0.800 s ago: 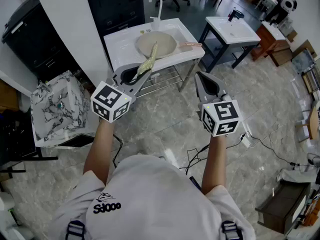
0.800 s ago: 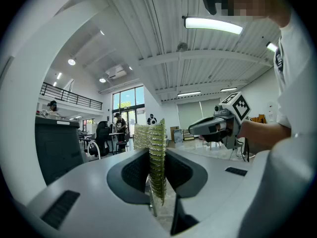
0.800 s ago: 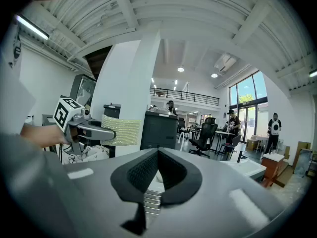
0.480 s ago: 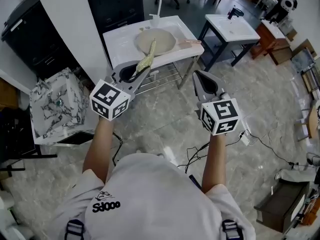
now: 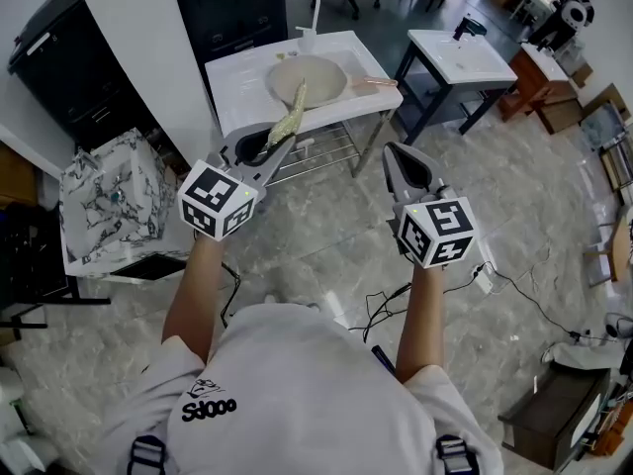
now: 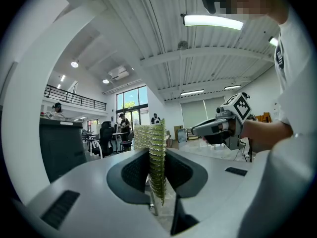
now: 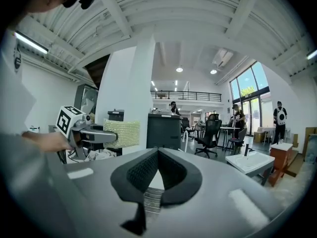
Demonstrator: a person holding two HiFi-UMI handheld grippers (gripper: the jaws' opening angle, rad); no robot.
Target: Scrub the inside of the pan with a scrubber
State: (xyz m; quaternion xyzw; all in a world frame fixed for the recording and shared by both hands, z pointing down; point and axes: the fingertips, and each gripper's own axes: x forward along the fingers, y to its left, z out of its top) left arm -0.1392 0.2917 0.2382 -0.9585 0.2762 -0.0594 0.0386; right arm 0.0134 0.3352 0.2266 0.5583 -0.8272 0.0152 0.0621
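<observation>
The pan lies in the sink, with the tap behind it. Before the sink, the left gripper holds the scrubber between its jaws; the right gripper is to its right.

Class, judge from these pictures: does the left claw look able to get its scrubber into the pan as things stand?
Probably yes, once it moves in. The pan lies open in the sink, nothing covering it or standing before it. For now the left claw holds the scrubber short of it.
</observation>
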